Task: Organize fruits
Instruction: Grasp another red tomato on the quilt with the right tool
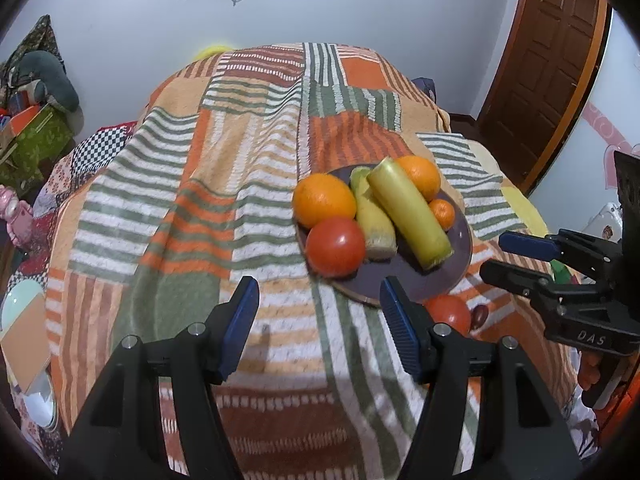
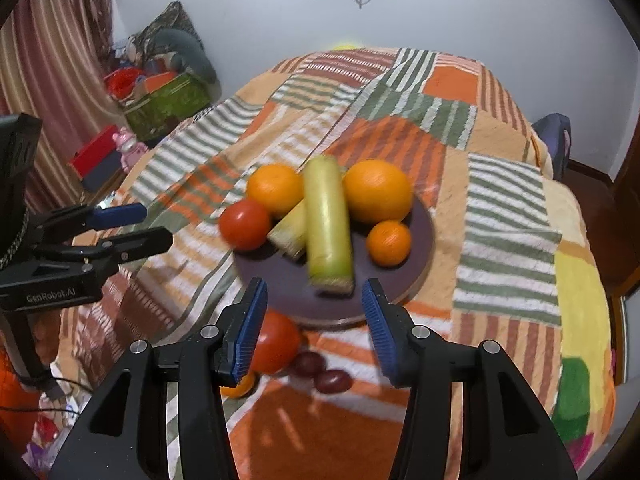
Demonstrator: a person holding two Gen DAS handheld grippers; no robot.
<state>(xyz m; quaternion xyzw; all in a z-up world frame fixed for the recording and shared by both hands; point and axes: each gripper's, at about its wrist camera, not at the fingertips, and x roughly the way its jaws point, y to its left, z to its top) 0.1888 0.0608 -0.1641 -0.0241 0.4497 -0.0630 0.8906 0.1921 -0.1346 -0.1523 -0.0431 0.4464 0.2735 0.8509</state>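
A dark purple plate (image 1: 456, 256) (image 2: 420, 240) on the striped blanket holds two oranges (image 1: 324, 200) (image 2: 378, 191), a small mandarin (image 2: 389, 243), a tomato (image 1: 335, 246) (image 2: 245, 224), a corn cob (image 1: 374, 220) and a long pale green gourd (image 1: 408, 212) (image 2: 328, 224). In front of the plate lie a second tomato (image 2: 278, 342) (image 1: 450, 314), two dark plums (image 2: 332, 380) and a small orange piece (image 2: 240, 388). My left gripper (image 1: 320, 328) is open and empty, left of the plate. My right gripper (image 2: 314, 330) is open and empty over the plate's near rim.
The striped orange, green and white blanket (image 1: 200, 200) covers a bed. A green box with clutter (image 2: 168, 100) and a red box (image 2: 94, 156) stand at the far left. A wooden door (image 1: 548, 60) is at the right. A pink toy (image 2: 130, 146) sits by the bed.
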